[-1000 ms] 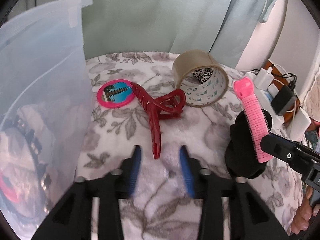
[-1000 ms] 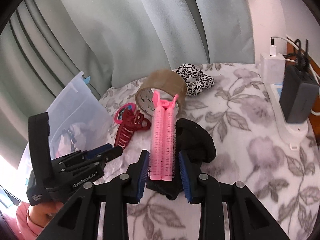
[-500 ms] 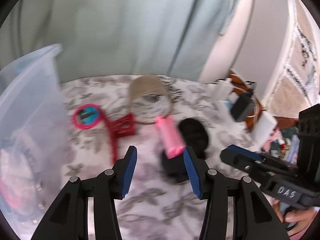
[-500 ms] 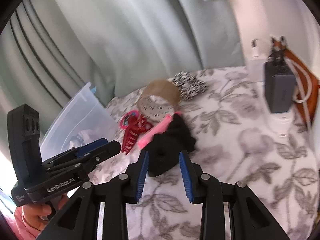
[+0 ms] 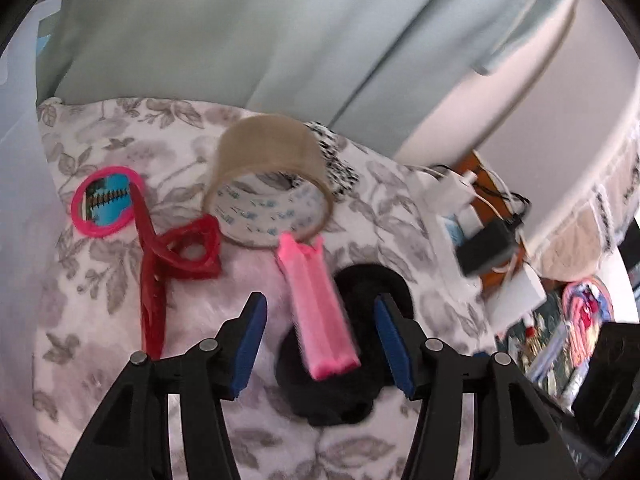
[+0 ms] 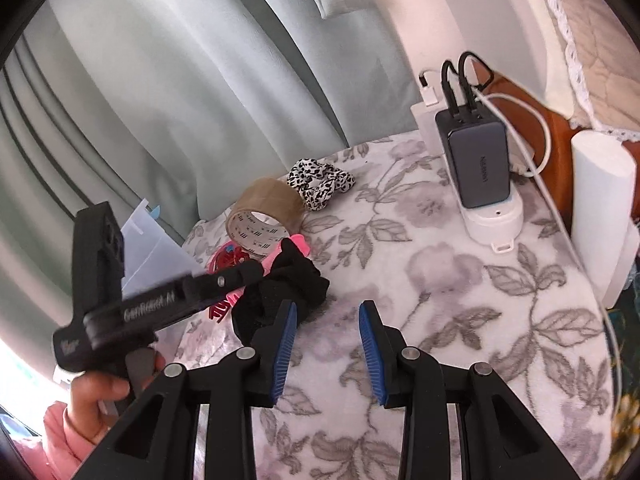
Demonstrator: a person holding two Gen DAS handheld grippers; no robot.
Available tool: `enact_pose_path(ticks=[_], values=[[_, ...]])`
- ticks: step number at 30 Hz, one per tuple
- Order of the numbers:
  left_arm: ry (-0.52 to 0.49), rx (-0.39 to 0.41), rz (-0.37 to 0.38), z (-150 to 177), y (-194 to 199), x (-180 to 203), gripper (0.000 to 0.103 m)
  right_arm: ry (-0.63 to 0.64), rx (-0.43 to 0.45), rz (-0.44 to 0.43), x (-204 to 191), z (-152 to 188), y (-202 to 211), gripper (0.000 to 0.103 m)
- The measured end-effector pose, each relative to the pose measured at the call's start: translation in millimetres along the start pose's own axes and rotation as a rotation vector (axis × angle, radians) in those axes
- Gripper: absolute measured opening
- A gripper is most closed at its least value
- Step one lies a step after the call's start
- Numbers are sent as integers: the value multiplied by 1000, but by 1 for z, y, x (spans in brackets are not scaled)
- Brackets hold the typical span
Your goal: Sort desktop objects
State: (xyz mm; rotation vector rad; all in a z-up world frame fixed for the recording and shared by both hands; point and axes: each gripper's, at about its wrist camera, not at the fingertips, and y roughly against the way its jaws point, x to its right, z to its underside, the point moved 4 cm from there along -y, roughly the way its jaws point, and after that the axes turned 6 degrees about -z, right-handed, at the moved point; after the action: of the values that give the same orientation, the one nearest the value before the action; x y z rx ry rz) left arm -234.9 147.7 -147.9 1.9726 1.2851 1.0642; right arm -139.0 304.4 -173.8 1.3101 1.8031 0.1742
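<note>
Floral counter (image 5: 120, 160), your left gripper (image 5: 320, 344) just opening around pink roller (image 5: 320, 312) — untouched, right gripper (image 6: 326, 344) parted, empty.

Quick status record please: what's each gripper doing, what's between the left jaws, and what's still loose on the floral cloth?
left gripper: open, jaws just widened, straddling pink hair roller on black scrunchie, no pad contact
right gripper: open, empty, over bare cloth
tape roll: on its side behind roller
red claw clip: left of roller
pink mirror: beside clip
leopard scrunchie: behind tape
</note>
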Motion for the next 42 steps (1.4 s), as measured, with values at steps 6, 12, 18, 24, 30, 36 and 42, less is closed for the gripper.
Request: enact_pose_path(ticks=[6,12,18,24,30,36,42], values=[[-8,-53,1,3,-13,2,52,23,-67,-34,-13,5,-27,47],[-19,-72,33,5,-15,0,34,-27,-117,-69,-11,12,-50,47],[30,-90,58,11,-15,-10,29,-124,-136,-114,-8,16,-66,45],[71,-75,58,15,-4,-21,28,-143,-116,-123,-11,18,-58,14],[100,-58,55,27,10,-28,28,-142,-75,-80,-9,15,-38,5],[125,-46,54,34,24,-40,27,-145,-9,-23,-1,5,-10,4],[105,-54,67,44,30,-33,27,-81,-10,-85,-29,5,-14,10]])
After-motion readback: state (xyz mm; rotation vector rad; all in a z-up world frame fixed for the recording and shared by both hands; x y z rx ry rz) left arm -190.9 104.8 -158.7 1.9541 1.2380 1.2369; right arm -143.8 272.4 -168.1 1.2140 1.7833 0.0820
